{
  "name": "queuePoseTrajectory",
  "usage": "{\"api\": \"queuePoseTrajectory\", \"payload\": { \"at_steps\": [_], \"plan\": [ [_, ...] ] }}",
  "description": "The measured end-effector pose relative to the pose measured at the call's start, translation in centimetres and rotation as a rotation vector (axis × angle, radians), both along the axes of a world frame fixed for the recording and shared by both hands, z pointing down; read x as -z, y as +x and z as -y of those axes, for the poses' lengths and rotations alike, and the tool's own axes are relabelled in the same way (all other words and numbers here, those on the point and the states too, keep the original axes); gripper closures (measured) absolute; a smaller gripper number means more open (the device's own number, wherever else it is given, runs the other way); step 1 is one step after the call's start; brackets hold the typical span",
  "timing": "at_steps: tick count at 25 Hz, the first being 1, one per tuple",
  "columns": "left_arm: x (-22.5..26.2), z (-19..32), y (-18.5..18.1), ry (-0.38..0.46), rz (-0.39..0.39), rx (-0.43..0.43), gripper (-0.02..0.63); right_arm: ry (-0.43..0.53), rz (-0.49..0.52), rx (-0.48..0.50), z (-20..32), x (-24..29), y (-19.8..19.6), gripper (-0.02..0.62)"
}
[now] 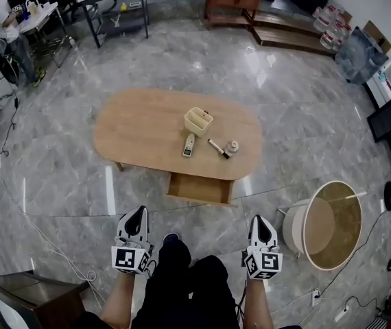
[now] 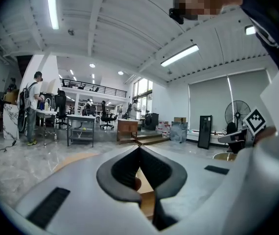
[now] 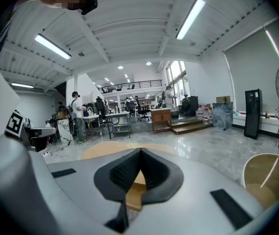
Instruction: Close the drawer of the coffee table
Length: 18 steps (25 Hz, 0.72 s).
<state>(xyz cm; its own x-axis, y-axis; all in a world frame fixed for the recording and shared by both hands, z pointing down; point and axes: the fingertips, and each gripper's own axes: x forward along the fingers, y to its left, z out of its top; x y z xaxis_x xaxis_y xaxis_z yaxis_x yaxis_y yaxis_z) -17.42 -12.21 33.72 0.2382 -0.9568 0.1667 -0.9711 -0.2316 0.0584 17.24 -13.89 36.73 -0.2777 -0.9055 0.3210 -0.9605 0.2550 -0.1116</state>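
Note:
An oval wooden coffee table [image 1: 147, 132] stands on the grey marble floor in the head view. Its drawer [image 1: 200, 188] is pulled out from the near side, toward me. My left gripper [image 1: 137, 218] and right gripper [image 1: 260, 226] hang side by side in front of my legs, well short of the drawer. Both are shut with nothing between their jaws. In the left gripper view the tips [image 2: 139, 148] meet, and the wooden drawer shows through the gap below. The right gripper view shows shut tips [image 3: 140, 151] over the table top [image 3: 100, 150].
On the table sit a cream basket [image 1: 198, 120], a remote [image 1: 188, 145], a marker [image 1: 218, 148] and a small round object [image 1: 233, 145]. A round white side table [image 1: 327, 225] stands to the right. Cables run over the floor at left. A person [image 1: 3, 29] works at a far desk.

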Motion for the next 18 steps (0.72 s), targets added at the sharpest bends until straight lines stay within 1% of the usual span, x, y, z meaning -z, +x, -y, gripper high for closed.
{"api": "queuePoseTrajectory", "payload": {
  "at_steps": [9, 14, 18],
  "plan": [
    [-10.5, 2.2, -0.6, 0.009, 0.015, -0.035, 0.581, 0.022, -0.013, -0.029, 1.8, -9.8, 0.7, 0.569],
    [-17.2, 3.8, -0.7, 0.016, 0.032, -0.05, 0.581, 0.041, -0.023, -0.042, 3.3, -16.4, 1.2, 0.571],
    [-22.6, 4.6, -0.7, 0.023, 0.029, -0.059, 0.581, 0.075, -0.03, -0.048, 4.2, -21.1, 1.7, 0.571]
  ]
}}
